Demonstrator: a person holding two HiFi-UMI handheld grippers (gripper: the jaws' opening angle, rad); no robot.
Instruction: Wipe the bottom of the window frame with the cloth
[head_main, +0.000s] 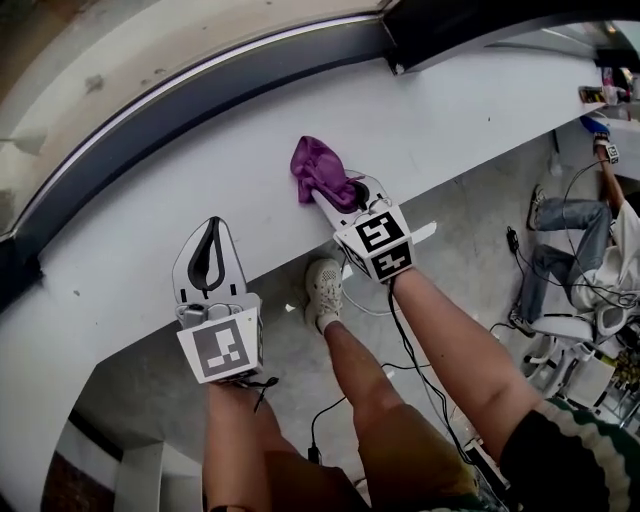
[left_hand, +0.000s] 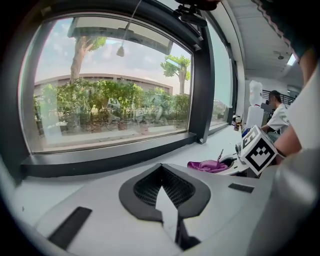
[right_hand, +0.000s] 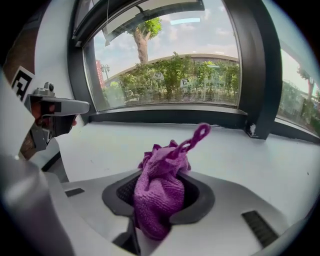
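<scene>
now | right gripper (head_main: 338, 196) fingers clamped on cloth (head_main: 320, 168), bunched between them | left gripper (head_main: 213, 226) fingers together

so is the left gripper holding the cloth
No, the left gripper has its jaws shut on nothing, while the cloth sits clamped in the right gripper.

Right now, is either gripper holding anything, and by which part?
The right gripper clamps the purple cloth by its bunched middle; the loop sticks out free. The left gripper is shut, empty.
</scene>
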